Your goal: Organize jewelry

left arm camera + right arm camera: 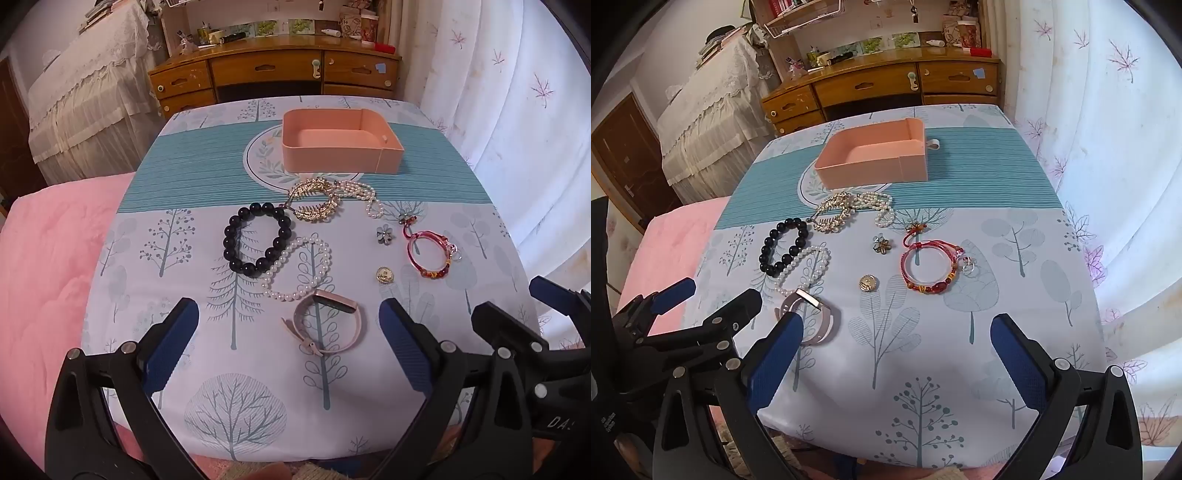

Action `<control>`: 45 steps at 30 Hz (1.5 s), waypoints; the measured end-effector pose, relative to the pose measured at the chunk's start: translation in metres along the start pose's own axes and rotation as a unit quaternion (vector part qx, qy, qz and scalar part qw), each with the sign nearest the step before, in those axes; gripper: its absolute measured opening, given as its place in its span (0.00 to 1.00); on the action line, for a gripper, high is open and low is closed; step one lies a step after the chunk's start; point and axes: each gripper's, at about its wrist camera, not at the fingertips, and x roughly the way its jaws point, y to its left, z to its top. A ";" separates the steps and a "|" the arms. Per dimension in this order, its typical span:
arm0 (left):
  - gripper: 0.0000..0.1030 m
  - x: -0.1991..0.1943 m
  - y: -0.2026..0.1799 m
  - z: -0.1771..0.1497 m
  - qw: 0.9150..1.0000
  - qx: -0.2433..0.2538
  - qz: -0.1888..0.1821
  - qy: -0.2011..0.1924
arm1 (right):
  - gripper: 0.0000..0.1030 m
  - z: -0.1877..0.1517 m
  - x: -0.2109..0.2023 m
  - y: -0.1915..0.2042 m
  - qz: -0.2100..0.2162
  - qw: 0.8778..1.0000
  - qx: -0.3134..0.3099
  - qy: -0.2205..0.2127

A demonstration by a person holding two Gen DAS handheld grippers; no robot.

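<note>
An empty pink box [340,146] [875,157] stands at the far side of the table. In front of it lie a gold leaf bracelet [314,201], a pearl necklace [364,195], a black bead bracelet [256,238] [783,245], a white pearl bracelet [299,267], a red bead bracelet [432,253] [932,267], a flower charm [385,233], a gold round charm [385,274] [867,283] and a pink watch band [327,321] [809,321]. My left gripper [288,349] is open above the near edge, behind the watch band. My right gripper [897,363] is open and empty beside it.
The table has a tree-print cloth [258,387] with a teal stripe. A pink quilt [48,258] lies to the left. A wooden dresser [277,74] stands behind the table and a white curtain [517,110] hangs on the right.
</note>
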 end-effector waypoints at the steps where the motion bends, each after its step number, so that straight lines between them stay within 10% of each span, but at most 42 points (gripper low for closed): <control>1: 0.95 0.000 -0.001 0.000 1.000 0.000 0.000 0.000 | 1.00 0.000 0.000 0.000 -0.003 1.000 -0.001 0.004; 45: 0.94 0.004 0.008 -0.006 1.000 -0.011 -0.016 0.014 | 1.00 0.000 0.001 0.005 -0.002 1.000 -0.001 0.002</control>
